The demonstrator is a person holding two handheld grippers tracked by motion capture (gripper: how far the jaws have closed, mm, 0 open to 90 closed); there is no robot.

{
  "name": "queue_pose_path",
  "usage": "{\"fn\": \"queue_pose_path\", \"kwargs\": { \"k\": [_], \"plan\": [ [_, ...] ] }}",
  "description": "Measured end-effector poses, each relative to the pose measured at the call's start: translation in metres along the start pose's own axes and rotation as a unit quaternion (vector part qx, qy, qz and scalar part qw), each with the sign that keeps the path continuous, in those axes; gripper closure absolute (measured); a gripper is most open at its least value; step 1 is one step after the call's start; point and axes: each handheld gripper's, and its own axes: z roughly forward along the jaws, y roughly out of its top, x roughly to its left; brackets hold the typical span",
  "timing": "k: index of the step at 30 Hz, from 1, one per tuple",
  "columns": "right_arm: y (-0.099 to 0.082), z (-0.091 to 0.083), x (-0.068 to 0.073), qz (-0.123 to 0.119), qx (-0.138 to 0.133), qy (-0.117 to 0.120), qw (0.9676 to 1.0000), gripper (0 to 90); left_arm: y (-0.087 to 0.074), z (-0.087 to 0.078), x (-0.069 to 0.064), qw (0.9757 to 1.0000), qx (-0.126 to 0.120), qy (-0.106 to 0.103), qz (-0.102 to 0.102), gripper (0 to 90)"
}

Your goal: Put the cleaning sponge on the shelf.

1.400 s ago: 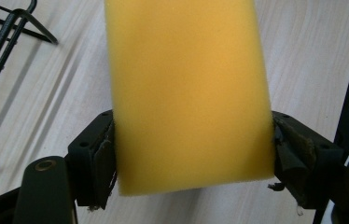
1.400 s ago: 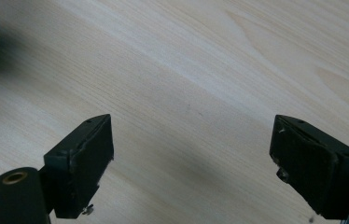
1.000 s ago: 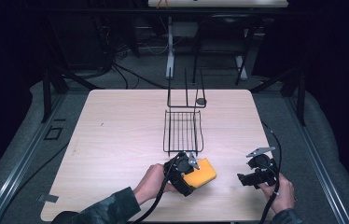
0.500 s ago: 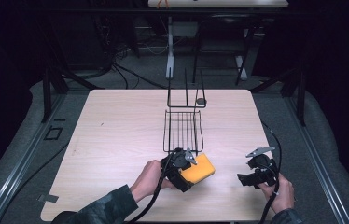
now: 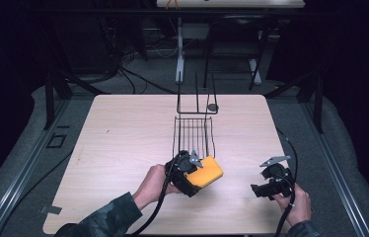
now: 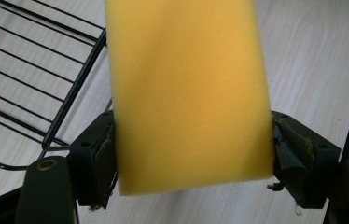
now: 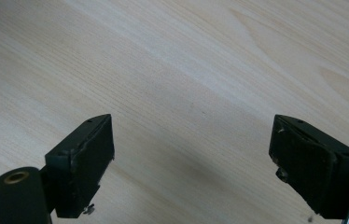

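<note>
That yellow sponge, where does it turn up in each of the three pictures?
High view: the yellow sponge sits low and centre, in the left claw, just below the wire rack.
Left gripper view: it spans the middle, clamped between the jaws.
Right gripper view: bare table between open jaws.
Shared landmark: the wire rack.

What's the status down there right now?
Left gripper shut on yellow foam sponge. Right gripper open over wooden table. Black wire rack just ahead.

A dark camouflage-patterned sleeve point(image 5: 104, 219) is covering the person's left forearm. Both grippers are showing black, blocky bodies; the right gripper point(image 5: 264, 189) is carrying a grey three-cornered plate point(image 5: 273, 161), and black cables point(image 5: 159, 210) are trailing back.
</note>
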Motion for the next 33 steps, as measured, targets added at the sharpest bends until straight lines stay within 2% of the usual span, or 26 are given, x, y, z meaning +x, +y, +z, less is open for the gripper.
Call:
{"fn": "queue_pose_path", "kwargs": {
  "k": [17, 25, 33],
  "plan": [
    [0.0, -0.001, 0.002, -0.005, 0.0, -0.002, 1.0, 13.4, -0.001, -0.014, 0.016, 0.9995, -0.022, 0.017, -0.017, 25.6],
    [0.0, 0.0, 0.002, -0.004, -0.001, -0.002, 1.0, 13.4, -0.002, -0.02, 0.028, 0.999, -0.028, 0.025, -0.026, 25.4],
    [0.0, -0.001, 0.002, -0.007, 0.003, -0.004, 1.0, 13.5, -0.002, -0.025, 0.036, 0.9988, -0.032, 0.03, -0.023, 25.2]
  ]
}}
